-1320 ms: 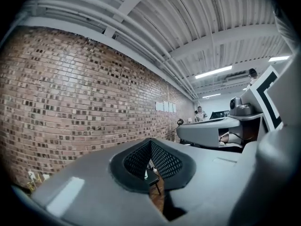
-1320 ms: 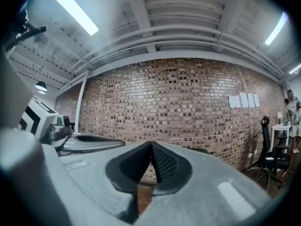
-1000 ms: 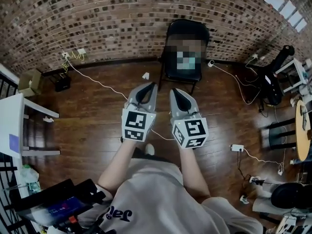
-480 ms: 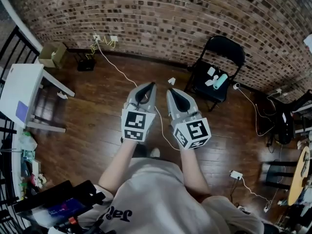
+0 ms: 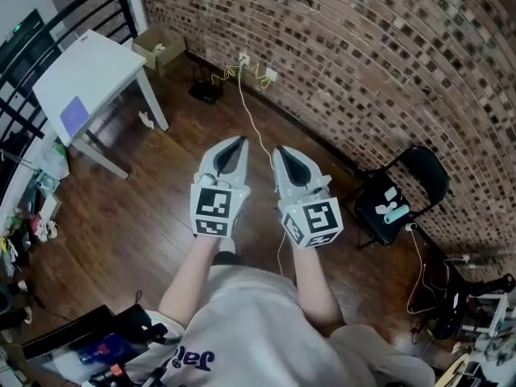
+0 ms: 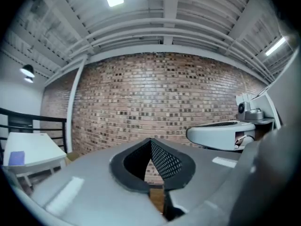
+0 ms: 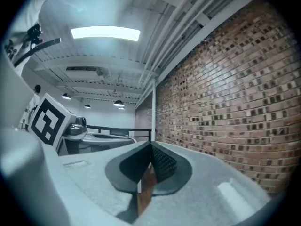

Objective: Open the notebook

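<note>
A small purple notebook [image 5: 74, 115] lies closed on a white table [image 5: 97, 71] at the upper left of the head view. The left gripper view shows the same notebook [image 6: 16, 157] at its far left edge. My left gripper [image 5: 235, 142] and right gripper [image 5: 282, 150] are held side by side at chest height over the wooden floor, well short of the table. Both are shut with nothing between the jaws. In the left gripper view the tips [image 6: 151, 141] meet against the brick wall. The right gripper's tips [image 7: 151, 145] also meet.
A brick wall [image 5: 363, 55] runs across the back. A black folding chair [image 5: 419, 176] with small items stands at the right. A cardboard box [image 5: 159, 47] and cables [image 5: 250, 111] lie by the wall. A black railing [image 5: 48, 31] and clutter line the left side.
The whole view has swung left: the white table has come into the upper left and grown larger, and the chair has slid off to the right. Both grippers stay shut, side by side.
</note>
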Available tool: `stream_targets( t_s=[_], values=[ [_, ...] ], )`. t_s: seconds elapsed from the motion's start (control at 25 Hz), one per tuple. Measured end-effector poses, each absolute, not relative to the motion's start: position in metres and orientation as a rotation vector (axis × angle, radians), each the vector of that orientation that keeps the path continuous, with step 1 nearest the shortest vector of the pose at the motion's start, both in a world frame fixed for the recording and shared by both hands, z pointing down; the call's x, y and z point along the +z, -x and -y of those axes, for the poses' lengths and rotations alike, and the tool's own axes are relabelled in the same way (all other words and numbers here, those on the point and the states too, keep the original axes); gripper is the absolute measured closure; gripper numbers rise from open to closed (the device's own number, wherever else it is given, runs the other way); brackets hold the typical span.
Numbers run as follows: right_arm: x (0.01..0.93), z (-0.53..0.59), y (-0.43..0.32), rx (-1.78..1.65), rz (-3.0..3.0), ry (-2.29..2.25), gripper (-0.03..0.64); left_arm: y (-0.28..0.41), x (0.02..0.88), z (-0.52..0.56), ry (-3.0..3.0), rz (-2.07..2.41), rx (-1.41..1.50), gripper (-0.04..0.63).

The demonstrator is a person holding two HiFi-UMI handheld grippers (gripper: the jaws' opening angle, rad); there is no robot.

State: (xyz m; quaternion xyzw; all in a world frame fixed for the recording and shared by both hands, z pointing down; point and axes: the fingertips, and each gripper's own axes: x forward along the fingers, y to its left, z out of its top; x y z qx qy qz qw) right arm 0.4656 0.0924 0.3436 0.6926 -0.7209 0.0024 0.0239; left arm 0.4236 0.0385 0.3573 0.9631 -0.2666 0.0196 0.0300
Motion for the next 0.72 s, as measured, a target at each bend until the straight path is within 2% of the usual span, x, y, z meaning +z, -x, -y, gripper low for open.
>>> stream_targets(
  t_s=[0.44,0.72],
  values=[
    [0.359,0.029,-0.314,0.034,2.557,-1.684,0.630,-0.244,0.381,0.061,-2.679,1.384,0.069,0.578],
    [0.367,0.067,-0.235,0.012,2.738,-1.357,0.629,-0.162,0.384,0.087,-2.464,1.689,0.037,0.578]
  ],
)
